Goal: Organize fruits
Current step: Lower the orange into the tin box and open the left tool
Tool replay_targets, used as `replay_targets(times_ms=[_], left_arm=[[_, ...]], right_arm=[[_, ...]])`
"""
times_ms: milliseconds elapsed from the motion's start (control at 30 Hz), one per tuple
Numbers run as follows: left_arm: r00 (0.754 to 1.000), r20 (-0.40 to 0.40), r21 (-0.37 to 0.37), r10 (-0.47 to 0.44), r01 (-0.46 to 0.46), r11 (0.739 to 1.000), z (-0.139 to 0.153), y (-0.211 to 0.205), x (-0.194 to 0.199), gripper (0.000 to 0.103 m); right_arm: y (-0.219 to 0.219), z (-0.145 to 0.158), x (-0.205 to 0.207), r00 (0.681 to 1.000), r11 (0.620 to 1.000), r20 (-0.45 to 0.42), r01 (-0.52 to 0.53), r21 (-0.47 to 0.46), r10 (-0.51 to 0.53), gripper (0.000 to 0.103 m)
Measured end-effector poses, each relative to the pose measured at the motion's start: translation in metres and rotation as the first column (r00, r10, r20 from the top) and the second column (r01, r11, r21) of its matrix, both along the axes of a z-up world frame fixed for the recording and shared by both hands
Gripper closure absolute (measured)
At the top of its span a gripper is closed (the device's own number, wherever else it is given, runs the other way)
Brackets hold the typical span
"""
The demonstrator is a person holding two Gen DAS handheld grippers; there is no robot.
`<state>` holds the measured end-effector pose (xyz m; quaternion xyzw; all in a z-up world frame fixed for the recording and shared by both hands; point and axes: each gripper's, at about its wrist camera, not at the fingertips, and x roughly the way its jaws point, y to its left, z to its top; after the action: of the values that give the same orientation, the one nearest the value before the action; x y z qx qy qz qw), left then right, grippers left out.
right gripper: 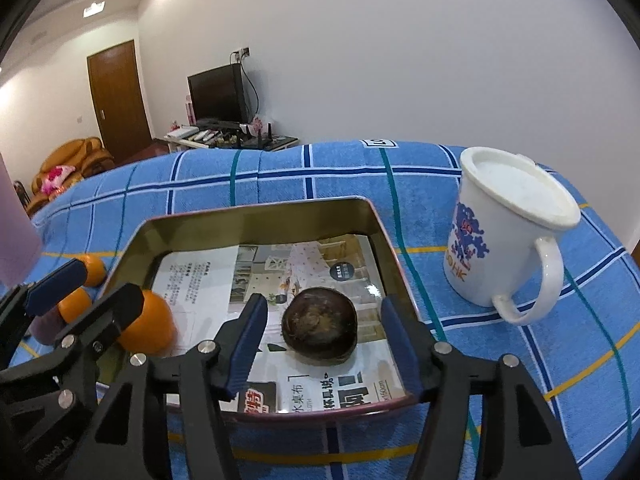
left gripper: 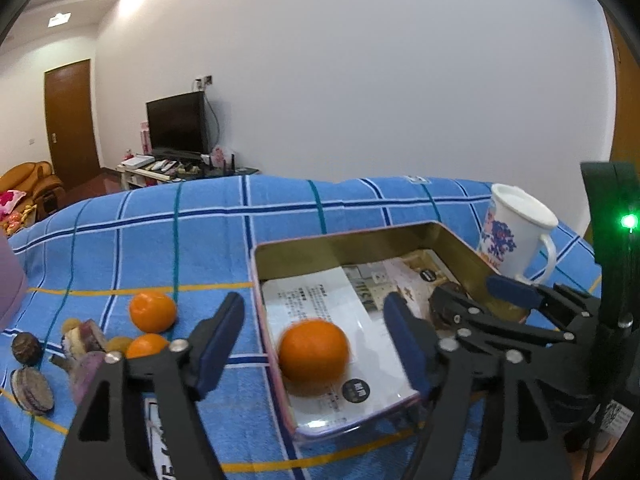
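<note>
The left gripper (left gripper: 316,344) hangs over the near left part of the tin tray (left gripper: 280,250), its jaws spread wide and clear of the orange (left gripper: 313,351) that lies between them on the paper lining; the fruit looks a little blurred, so it may not have settled. The right gripper (right gripper: 324,344) hangs over the near right part of the same tray, jaws likewise apart, with the dark round fruit (right gripper: 319,327) resting free between its pads on the lining, touching neither.

Outside the tray, on its left, the blue checked cloth (left gripper: 160,232) carries the rest: two more oranges (left gripper: 152,311), a small dark fruit (left gripper: 25,349) and some purple-brown pieces farther out, too unclear to name. To the tray's right stands a lidded white mug (right gripper: 508,236), just beside the rim.

Judging from this, both fruits are delivered and the pile on the left is the work remaining. The risks: the orange may roll across the slick paper and knock the other fruit or ride up the low wall; a gripper drawn back low could catch the tray's near rim and drag it over the cloth; the two grippers sit close together and could clash; a wide sweep by the right one could tip the mug.
</note>
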<state>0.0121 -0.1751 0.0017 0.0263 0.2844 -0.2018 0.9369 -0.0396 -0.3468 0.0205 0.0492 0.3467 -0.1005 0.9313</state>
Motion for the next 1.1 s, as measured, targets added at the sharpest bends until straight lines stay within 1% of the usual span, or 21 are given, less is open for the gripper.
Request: replay_targets(times_ms=[33,100,133,167,233,333,433,600,667,900,967,1100], left_arm=[[1.0,0.007,-0.004,0.006,-0.006,1.0,0.002,0.003,-0.001,0.02],[1.0,0.021,-0.014,0.016,-0.016,1.0,0.006,0.008,-0.004,0.012],[0.999,0.03,-0.025,0.022,-0.021,0.999,0.008,0.012,-0.006,0.004],[0.999,0.037,-0.041,0.023,-0.021,0.999,0.011,0.015,-0.007,0.0],[0.999,0.051,-0.058,0.019,-0.016,0.998,0.014,0.02,-0.01,0.0],[0.998,0.06,-0.041,0.026,-0.023,0.999,0.016,0.023,-0.013,0.0],[0.996,0.072,-0.024,0.047,-0.045,0.999,0.018,0.028,-0.013,0.0],[0.991,0.114,-0.009,0.076,-0.075,0.997,0.022,0.039,-0.019,0.0],[0.988,0.126,0.007,0.086,-0.088,0.996,0.021,0.041,-0.02,0.0],[0.986,0.133,0.037,0.102,-0.108,0.993,0.014,0.05,-0.025,0.0],[0.984,0.143,0.058,0.109,-0.118,0.991,0.012,0.053,-0.027,0.0],[0.984,0.14,0.072,0.112,-0.123,0.99,0.011,0.06,-0.03,0.0]], right_arm=[[-0.002,0.001,-0.001,1.0,1.0,0.007,-0.001,0.011,0.001,0.04],[-0.004,0.003,-0.005,0.999,0.999,0.036,0.001,0.034,-0.003,0.031],[-0.006,0.006,-0.008,0.998,0.999,0.059,0.006,0.043,-0.009,0.029],[-0.007,0.009,-0.012,0.996,0.998,0.09,0.008,0.055,-0.013,0.027],[-0.009,0.015,-0.018,0.989,0.997,0.148,0.005,0.073,-0.016,0.026],[-0.007,0.026,-0.029,0.97,0.998,0.238,0.035,0.043,-0.044,0.025],[-0.005,0.037,-0.041,0.944,0.997,0.323,0.074,-0.003,-0.069,0.025],[-0.009,0.044,-0.057,0.895,0.997,0.439,0.077,0.021,-0.078,0.025],[-0.008,0.042,-0.059,0.888,0.996,0.453,0.08,0.023,-0.082,0.025],[0.004,0.034,-0.056,0.91,0.997,0.411,0.077,-0.019,-0.062,0.025],[0.006,0.034,-0.058,0.909,0.996,0.412,0.084,-0.035,-0.063,0.025],[0.011,0.033,-0.062,0.91,0.995,0.41,0.094,-0.041,-0.069,0.025]])
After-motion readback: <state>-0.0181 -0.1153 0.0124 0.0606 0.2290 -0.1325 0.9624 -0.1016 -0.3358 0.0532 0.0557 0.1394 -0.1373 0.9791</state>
